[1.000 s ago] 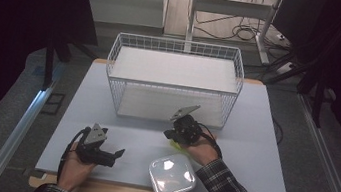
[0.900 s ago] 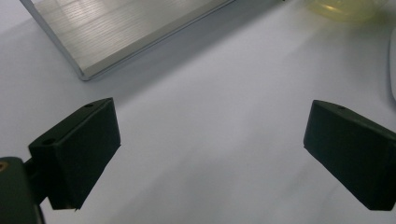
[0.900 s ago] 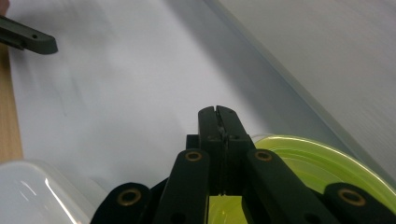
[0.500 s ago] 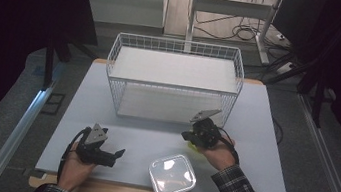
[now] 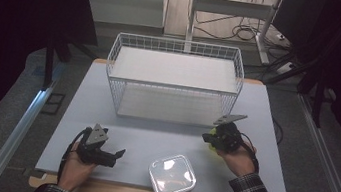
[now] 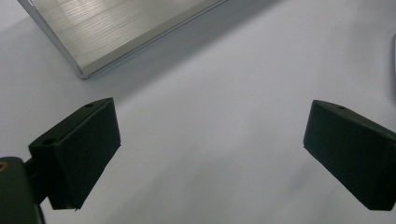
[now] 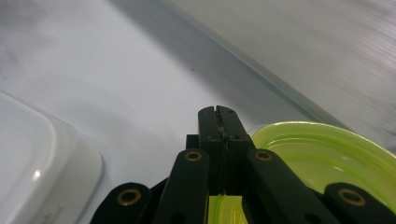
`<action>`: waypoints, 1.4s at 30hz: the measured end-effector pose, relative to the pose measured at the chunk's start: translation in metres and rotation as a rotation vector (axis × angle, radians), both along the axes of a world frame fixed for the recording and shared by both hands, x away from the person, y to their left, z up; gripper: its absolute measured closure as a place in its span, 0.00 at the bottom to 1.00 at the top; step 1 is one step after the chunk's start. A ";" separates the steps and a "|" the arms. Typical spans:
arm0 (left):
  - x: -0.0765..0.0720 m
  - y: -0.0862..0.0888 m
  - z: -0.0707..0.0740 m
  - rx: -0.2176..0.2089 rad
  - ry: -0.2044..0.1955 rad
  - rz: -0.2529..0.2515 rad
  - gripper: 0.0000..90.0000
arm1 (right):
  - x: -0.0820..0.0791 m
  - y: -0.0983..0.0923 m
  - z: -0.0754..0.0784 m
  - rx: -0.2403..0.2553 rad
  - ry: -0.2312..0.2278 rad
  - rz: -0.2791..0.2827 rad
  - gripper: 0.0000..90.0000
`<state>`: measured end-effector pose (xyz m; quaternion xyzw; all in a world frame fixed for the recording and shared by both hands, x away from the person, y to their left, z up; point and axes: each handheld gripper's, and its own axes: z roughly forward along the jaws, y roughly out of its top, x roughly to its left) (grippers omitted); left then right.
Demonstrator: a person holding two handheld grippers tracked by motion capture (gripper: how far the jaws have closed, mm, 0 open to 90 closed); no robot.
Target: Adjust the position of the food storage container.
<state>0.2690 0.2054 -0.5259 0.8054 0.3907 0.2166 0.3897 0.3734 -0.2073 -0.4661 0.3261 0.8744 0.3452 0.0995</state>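
A yellow-green translucent round dish (image 5: 213,133) (image 7: 317,154) sits at the right of the table, in front of the wire basket. My right gripper (image 5: 208,138) (image 7: 218,112) is shut on its rim, jaws pressed together. A white square lidded container (image 5: 172,175) (image 7: 37,158) rests near the table's front edge, left of that gripper. My left gripper (image 5: 119,154) (image 6: 210,154) stands open low over bare table at the front left, nothing between its jaws.
A white wire basket (image 5: 173,76) (image 6: 116,28) with a pale floor (image 7: 327,46) stands across the back middle of the grey table (image 5: 152,136). Dark floor, metal rails and cables surround the table.
My right gripper has carried the yellow-green dish to the right, away from the white container. The left gripper has stayed where it was.
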 end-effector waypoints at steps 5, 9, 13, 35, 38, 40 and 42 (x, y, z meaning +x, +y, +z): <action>0.000 -0.001 0.000 0.002 0.001 0.000 0.04 | 0.002 -0.020 0.000 0.012 -0.006 -0.052 1.00; 0.000 -0.001 0.000 0.001 0.005 0.000 0.04 | 0.003 -0.041 0.001 0.012 -0.011 -0.105 1.00; 0.001 -0.003 -0.001 -0.010 0.016 0.000 0.04 | 0.001 -0.053 0.002 0.016 -0.014 -0.150 1.00; -0.059 -0.066 0.004 -0.141 0.148 -0.232 0.88 | -0.102 -0.019 -0.019 0.134 0.068 -0.009 0.99; -0.063 -0.076 0.001 -0.178 0.184 -0.259 0.99 | -0.111 -0.014 -0.022 0.121 0.090 0.007 0.99; -0.063 -0.083 -0.001 -0.189 0.210 -0.267 1.00 | -0.117 -0.013 -0.025 0.115 0.107 0.008 0.99; -0.064 -0.089 -0.003 -0.187 0.221 -0.271 1.00 | -0.121 -0.010 -0.028 0.111 0.123 0.012 0.99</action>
